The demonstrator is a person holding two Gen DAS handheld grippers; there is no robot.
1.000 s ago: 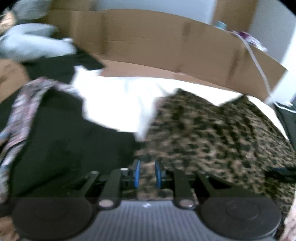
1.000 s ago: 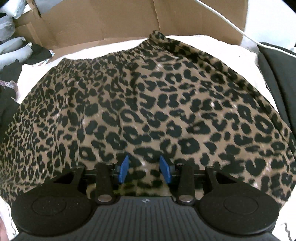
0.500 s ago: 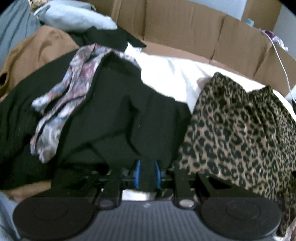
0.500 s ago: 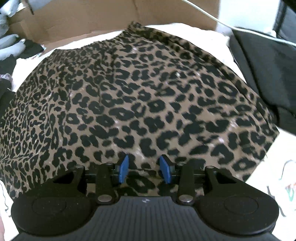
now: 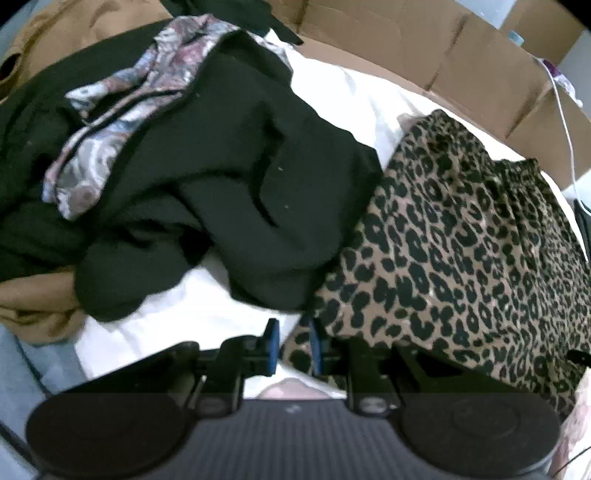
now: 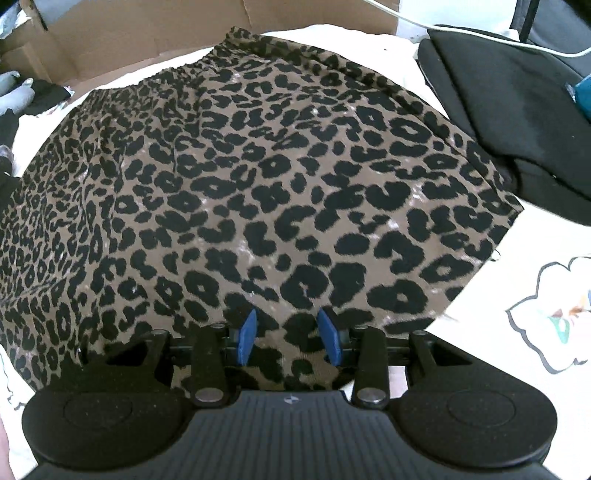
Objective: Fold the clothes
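Skirt: leopard-print skirt [image 6: 258, 177] lies spread flat on a white sheet [image 6: 535, 258], its gathered waistband toward the cardboard wall [image 6: 147, 33].
Left gripper: left gripper [image 5: 293, 345] sits at the skirt's near left corner; its blue pads stand narrowly apart with a fold of the leopard cloth between them, and whether they press on it I cannot tell.
Right gripper: right gripper [image 6: 290, 338] hovers over the skirt's near hem, jaws partly spread, cloth lying flat beneath them, nothing pinched.
Left of skirt: black garment [image 5: 221, 166] heaped just beside the skirt, a floral-print piece [image 5: 122, 107] draped on it, tan cloth [image 5: 37, 299] under its edge.
Right of skirt: black clothing [image 6: 517, 107] touches the skirt's far right edge.
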